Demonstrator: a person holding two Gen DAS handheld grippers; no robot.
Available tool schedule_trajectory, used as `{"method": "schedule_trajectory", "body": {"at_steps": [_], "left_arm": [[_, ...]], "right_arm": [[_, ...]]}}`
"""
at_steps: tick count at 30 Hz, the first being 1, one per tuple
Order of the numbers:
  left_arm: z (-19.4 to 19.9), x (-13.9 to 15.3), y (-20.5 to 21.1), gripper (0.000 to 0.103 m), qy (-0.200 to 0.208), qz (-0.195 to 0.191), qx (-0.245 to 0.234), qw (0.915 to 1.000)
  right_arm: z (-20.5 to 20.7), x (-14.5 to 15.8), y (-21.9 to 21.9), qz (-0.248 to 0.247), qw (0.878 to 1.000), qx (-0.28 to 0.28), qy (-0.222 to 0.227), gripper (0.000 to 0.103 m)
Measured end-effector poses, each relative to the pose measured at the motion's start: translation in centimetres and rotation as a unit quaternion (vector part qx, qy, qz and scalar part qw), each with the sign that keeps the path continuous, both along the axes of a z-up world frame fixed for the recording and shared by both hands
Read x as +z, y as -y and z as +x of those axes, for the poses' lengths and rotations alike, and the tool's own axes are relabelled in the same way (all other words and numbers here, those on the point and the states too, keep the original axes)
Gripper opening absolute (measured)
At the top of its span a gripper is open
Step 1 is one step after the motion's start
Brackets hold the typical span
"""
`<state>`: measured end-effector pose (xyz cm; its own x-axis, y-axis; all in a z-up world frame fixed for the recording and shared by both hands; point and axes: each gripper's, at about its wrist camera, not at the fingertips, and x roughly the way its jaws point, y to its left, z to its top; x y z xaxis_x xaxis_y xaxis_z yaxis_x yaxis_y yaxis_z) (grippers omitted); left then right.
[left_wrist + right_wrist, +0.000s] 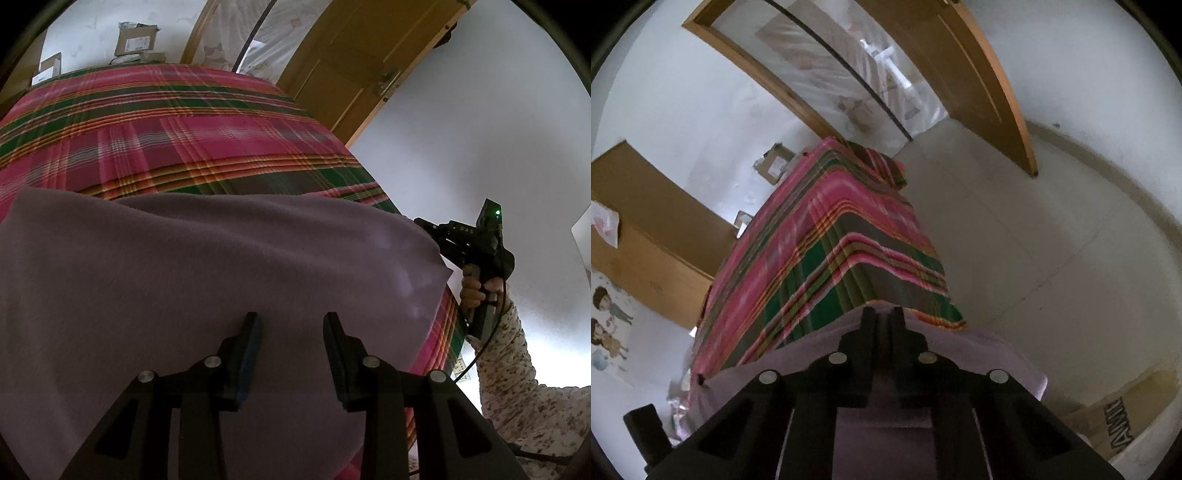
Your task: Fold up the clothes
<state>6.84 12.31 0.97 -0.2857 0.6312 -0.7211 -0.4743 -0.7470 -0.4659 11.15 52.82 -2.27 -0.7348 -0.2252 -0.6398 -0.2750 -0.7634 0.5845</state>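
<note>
Mauve garment (207, 280) spread over the near end of the plaid-covered table (155, 133), its right edge reaching the table's right side. Left gripper (291, 332) poised over the garment's near part, fingers well apart with cloth visible in the gap; contact with the cloth cannot be told. Right gripper (882, 321), at the table's right side, with fingers drawn close on the garment's edge (1008, 350), only a narrow slit between them. A hand (476, 288) in a patterned sleeve (517, 373) grasps its handle.
</note>
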Motion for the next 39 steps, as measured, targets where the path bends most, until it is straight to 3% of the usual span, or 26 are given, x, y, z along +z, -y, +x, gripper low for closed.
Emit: {"method": "schedule_trajectory", "body": {"at_steps": [6,18,21,26,33,39], "left_arm": [[0.0,-0.1,0.1,0.035,-0.001,0.001,0.0,1.0],[0.1,-0.1,0.3,0.035,-0.001,0.005,0.0,1.0],[0.3,0.0,0.5,0.035,-0.001,0.004,0.0,1.0],[0.7,0.1,1.2,0.035,0.001,0.006,0.008,1.0],[1.9,0.3,3.2,0.035,-0.005,0.002,0.025,0.9997],[3.1,0.1,5.4,0.035,-0.009,0.006,0.039,0.9992]], "right_arm": [[-0.6,1.0,-0.1,0.027,0.999,-0.024,-0.007,0.007],[-1.7,0.6,0.1,0.057,0.997,-0.045,0.032,0.008],[-1.6,0.7,0.1,0.065,0.996,-0.052,0.037,0.011],[1.0,2.1,0.5,0.061,0.996,-0.067,0.006,0.019],[4.2,2.8,6.4,0.153,0.988,-0.029,-0.004,0.027],[6.5,2.2,9.0,0.207,0.977,-0.053,0.001,0.028]]}}
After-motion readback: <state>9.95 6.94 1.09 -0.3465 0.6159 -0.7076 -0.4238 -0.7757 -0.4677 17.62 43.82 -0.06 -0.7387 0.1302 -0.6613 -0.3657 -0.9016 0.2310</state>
